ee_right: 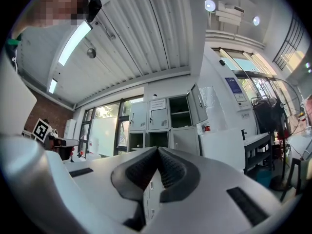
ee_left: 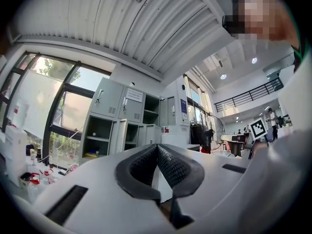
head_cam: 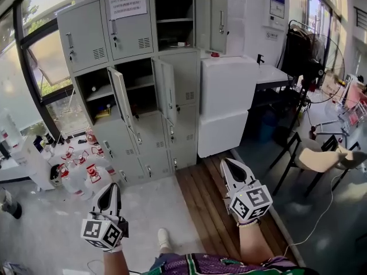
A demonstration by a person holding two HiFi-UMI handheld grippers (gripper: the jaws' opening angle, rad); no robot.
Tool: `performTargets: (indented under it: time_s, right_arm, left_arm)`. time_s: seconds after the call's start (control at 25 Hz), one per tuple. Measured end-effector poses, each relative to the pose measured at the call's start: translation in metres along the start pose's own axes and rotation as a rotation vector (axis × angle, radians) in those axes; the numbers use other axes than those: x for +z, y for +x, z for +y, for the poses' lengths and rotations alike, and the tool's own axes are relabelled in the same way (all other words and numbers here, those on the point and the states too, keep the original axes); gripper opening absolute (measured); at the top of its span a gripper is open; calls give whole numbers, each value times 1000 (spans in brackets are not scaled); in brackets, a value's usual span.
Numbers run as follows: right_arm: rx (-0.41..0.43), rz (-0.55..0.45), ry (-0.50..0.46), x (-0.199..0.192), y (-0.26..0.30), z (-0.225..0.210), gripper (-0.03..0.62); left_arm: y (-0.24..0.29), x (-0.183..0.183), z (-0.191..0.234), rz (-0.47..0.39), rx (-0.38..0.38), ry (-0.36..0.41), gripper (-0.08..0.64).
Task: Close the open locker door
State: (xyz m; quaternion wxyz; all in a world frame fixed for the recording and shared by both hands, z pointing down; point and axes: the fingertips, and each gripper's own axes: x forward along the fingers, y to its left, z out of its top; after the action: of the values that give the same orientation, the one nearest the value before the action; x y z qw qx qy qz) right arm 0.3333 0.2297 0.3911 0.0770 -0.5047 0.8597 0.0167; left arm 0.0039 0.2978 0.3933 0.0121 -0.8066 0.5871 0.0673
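A grey bank of lockers [head_cam: 137, 79] stands against the far wall. Three doors hang open: the top right one [head_cam: 211, 19], a middle left one [head_cam: 123, 101] and a middle centre one [head_cam: 165, 91]. The same lockers [ee_left: 131, 126] show small in the left gripper view, and the lockers [ee_right: 165, 126] appear again in the right gripper view. My left gripper [head_cam: 112, 189] is low at the left, shut and empty. My right gripper [head_cam: 229, 165] is low at the right, also shut with nothing in it. Both are well short of the lockers.
A white cabinet [head_cam: 226, 105] stands right of the lockers. Several bottles [head_cam: 80, 165] clutter the floor at the left. A desk [head_cam: 275, 76], a chair [head_cam: 312, 156] and a clothes rack [head_cam: 301, 50] fill the right side. A wooden strip [head_cam: 209, 205] runs along the floor.
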Motion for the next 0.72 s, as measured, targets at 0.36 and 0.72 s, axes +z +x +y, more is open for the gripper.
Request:
performTargets:
  time_s: [0.36,0.72]
  right_arm:
    - [-1,24,-2,-5,60,8,6]
    - [-5,12,-4,-10,171,20,8]
  left_arm:
    - [34,1,50,10,24,-19,21]
    - [103,2,134,11,4,-16,21]
